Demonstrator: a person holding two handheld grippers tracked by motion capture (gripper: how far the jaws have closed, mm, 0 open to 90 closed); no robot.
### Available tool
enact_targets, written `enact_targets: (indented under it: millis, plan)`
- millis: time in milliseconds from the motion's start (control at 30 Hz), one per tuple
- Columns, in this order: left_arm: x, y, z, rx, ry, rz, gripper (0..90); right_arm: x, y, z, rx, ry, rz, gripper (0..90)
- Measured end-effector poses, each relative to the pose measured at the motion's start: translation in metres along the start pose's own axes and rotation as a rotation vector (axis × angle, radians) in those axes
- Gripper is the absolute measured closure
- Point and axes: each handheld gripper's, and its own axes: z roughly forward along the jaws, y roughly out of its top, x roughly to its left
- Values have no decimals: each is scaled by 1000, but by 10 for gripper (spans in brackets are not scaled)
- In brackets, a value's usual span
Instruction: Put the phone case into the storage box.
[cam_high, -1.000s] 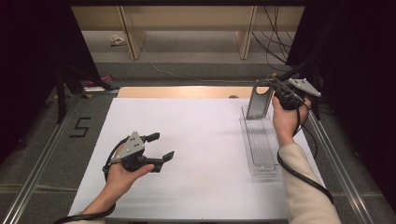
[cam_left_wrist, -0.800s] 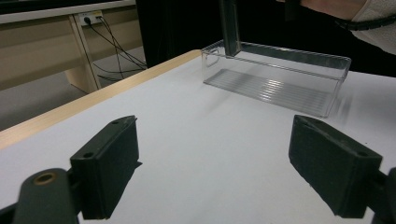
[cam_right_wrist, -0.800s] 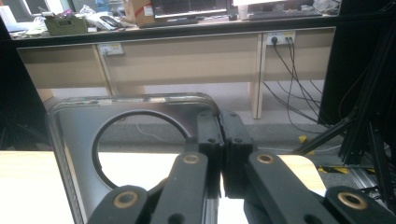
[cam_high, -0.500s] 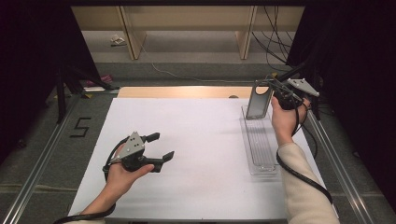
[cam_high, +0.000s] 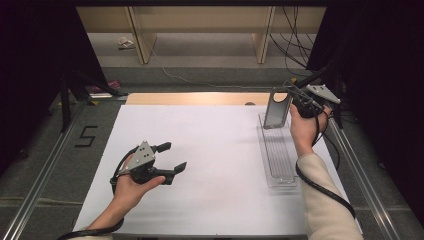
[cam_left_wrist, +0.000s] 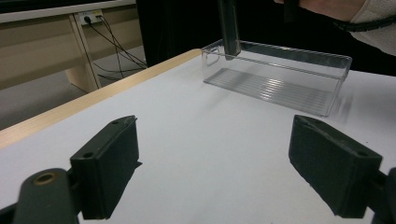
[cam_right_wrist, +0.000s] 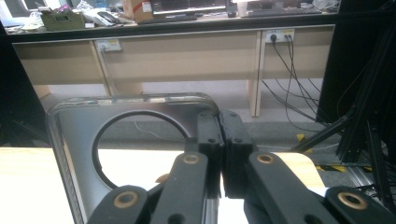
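Jaws wide apart on the left gripper (cam_high: 172, 157), empty, low over the white table (cam_high: 215, 150) at about eight o'clock. Over at two o'clock the right gripper (cam_high: 291, 104) pinches a grey plate with a round hole (cam_high: 277, 107), upright, its lower edge at the far end of the clear tray (cam_high: 277, 152)

The right gripper (cam_high: 292, 103) holds a grey case with a round hole (cam_high: 277, 107) upright in its jaws, above the far end of a clear tray (cam_high: 276, 156). The left gripper (cam_high: 167, 159) rests low over the white table (cam_high: 210, 150), jaws apart with nothing between them.
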Motion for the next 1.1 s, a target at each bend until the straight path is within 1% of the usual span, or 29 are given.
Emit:
enact_targets:
  millis: [567, 833, 1100]
  plan:
    - [0, 0, 0, 1, -1, 0, 159, 0, -5, 4, 13, -7, -3, 883]
    - [-1, 0, 0, -1, 1, -1, 159, 0, -6, 6, 27, -15, 2, 882]
    - [-1, 0, 1, -2, -2, -1, 159, -3, -6, 8, 49, -27, 7, 882]
